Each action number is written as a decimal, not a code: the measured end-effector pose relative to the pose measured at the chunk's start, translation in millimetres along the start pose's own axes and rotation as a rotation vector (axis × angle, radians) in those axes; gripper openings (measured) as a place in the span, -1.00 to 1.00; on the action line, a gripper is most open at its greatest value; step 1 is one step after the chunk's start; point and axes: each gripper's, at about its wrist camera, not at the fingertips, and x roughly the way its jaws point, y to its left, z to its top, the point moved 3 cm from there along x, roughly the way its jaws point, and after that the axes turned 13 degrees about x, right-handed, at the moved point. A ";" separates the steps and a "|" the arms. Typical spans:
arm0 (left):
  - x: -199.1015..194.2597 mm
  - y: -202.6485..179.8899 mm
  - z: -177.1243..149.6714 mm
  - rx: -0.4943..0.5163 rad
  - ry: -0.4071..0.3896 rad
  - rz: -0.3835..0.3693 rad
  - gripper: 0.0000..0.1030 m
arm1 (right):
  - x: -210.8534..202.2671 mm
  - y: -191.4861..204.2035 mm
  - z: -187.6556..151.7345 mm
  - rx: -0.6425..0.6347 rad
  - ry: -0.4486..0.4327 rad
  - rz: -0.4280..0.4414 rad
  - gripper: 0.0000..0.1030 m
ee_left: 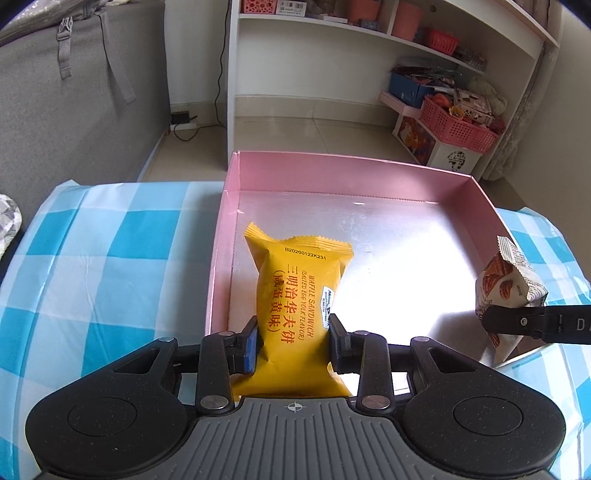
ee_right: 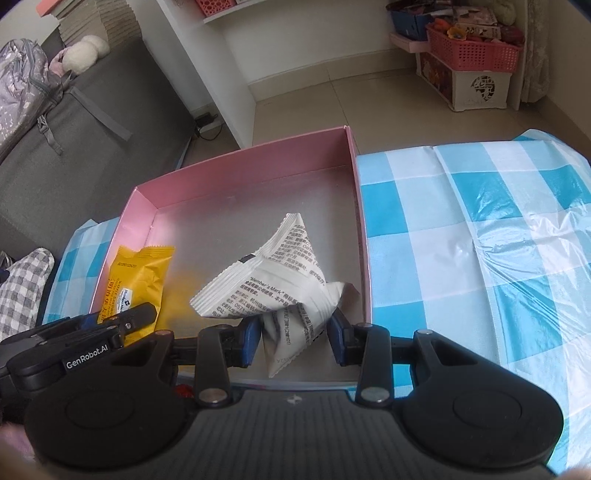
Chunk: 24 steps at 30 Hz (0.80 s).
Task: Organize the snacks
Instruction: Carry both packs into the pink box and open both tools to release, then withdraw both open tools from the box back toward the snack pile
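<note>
Nearest, left tongs point(ee_left: 293, 341) clamped on the lower half of a yellow packet point(ee_left: 299, 295), blue pads pressing both its sides, packet upright over the near left corner of a pink box point(ee_left: 332, 173). Right tongs point(ee_right: 294, 341) closed on a white packet point(ee_right: 280, 284), crumpled between the pads, held over the near right part of the same box, just inside its right wall. Seen from the left tongs as a white and orange wrapper at the box's right edge. Under the box, a counter with a blue and white checked cloth point(ee_left: 103, 258), plastic film glinting on its right side. Beyond, tiled floor point(ee_left: 295, 129), a grey sofa point(ee_left: 74, 92) on the left, white shelves point(ee_left: 369, 29) behind, a pink basket point(ee_left: 458, 129) on a low stand far right.
</note>
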 end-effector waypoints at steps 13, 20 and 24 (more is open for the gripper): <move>-29.3 -4.1 -1.1 -0.006 -0.152 0.012 0.25 | -29.9 11.2 -0.1 -0.010 -0.092 0.056 0.24; -65.5 -12.0 -4.8 0.043 -0.143 0.043 0.60 | -52.4 12.2 -12.9 -0.032 -0.099 0.027 0.48; -86.8 -14.2 -17.5 0.052 -0.124 0.048 0.69 | -63.3 14.5 -24.3 -0.040 -0.083 0.013 0.60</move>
